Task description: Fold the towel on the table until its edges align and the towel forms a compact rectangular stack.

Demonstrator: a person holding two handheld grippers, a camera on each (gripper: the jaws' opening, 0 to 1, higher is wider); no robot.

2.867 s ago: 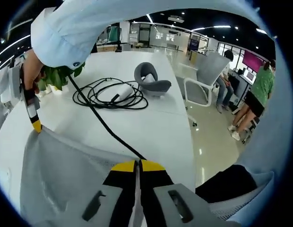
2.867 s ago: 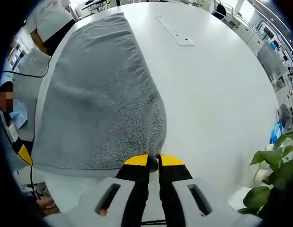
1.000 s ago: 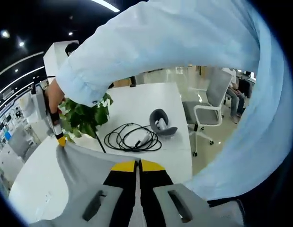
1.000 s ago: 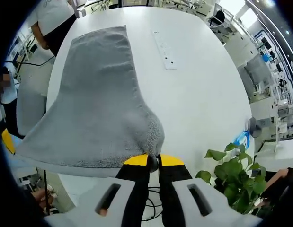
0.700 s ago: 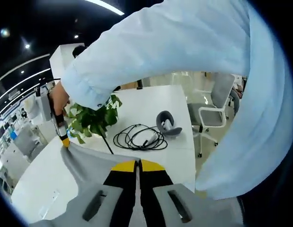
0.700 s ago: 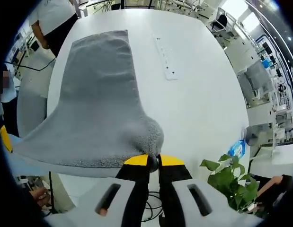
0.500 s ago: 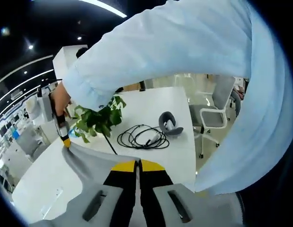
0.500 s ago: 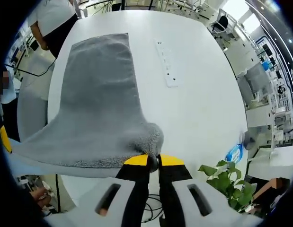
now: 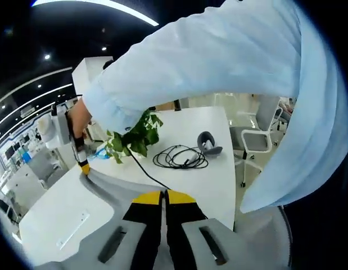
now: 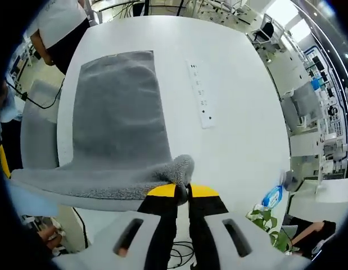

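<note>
We see the grey towel (image 10: pixel 114 132) with its far part lying flat on the white table (image 10: pixel 241 101), reaching close to the table's far edge, while its near edge is lifted off the surface and stretched taut between the two grippers. In the right gripper view, the right gripper (image 10: pixel 182 191) has its yellow-tipped jaws closed on a bunched corner of the towel, whose looped terry pile is plainly visible there; the raised hem runs from this corner toward the left of the view, where a yellow tip of the left gripper (image 10: pixel 3 163) appears. A white power strip (image 10: pixel 200 95) lies on the table just beside the towel's long edge, apart from it. In the left gripper view, the left gripper (image 9: pixel 164 197) has its jaws pressed together on the towel's other near corner, and the cloth rises as a smooth grey ridge to the right gripper held in a hand (image 9: pixel 78 121) below a pale blue sleeve (image 9: pixel 207 67). Farther along the table we note a leafy plant (image 9: pixel 134 138), a coiled black cable (image 9: pixel 182 157) and a grey headset (image 9: pixel 209 143) near the table's edge.
</note>
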